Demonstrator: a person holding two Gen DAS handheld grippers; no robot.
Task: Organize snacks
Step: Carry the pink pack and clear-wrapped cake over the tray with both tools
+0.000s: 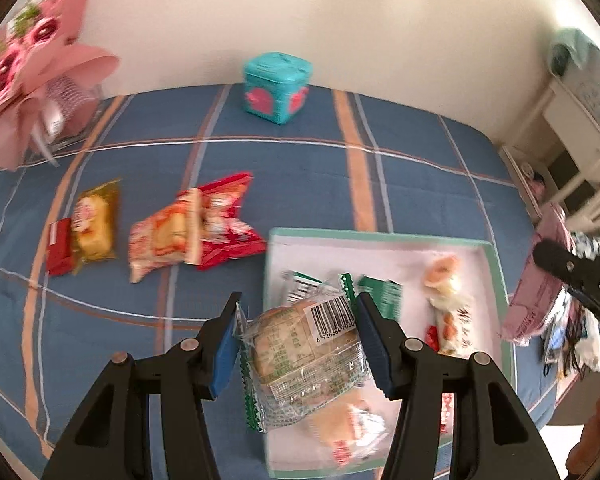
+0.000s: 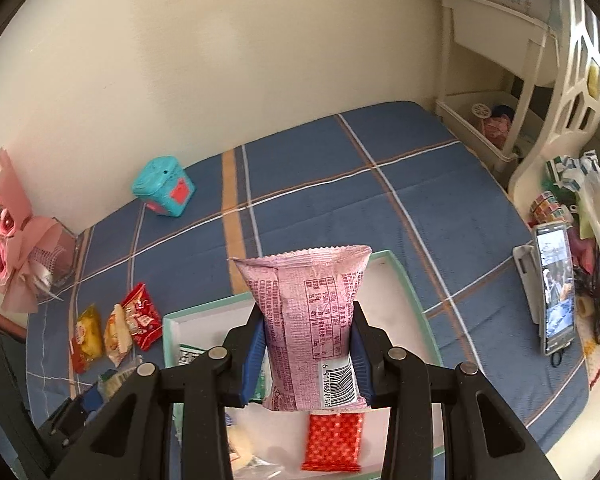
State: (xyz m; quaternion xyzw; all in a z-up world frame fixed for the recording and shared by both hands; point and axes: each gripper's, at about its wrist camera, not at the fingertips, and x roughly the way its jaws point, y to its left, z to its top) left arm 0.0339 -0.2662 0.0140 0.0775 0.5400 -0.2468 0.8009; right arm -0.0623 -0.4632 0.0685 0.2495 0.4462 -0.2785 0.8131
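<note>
While the left gripper [image 1: 296, 344] clamps a clear-wrapped cake [image 1: 303, 356] and the right gripper [image 2: 309, 354] a pink packet [image 2: 311, 320] above the part-filled tray [image 1: 495, 264], four snacks [image 1: 160, 236] remain far-left on the bed [image 1: 300, 184].

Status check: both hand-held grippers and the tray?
Left hand-held gripper shut on clear cake packet. Right hand-held gripper shut on pink packet. Both above tray. Nothing blocking.
</note>
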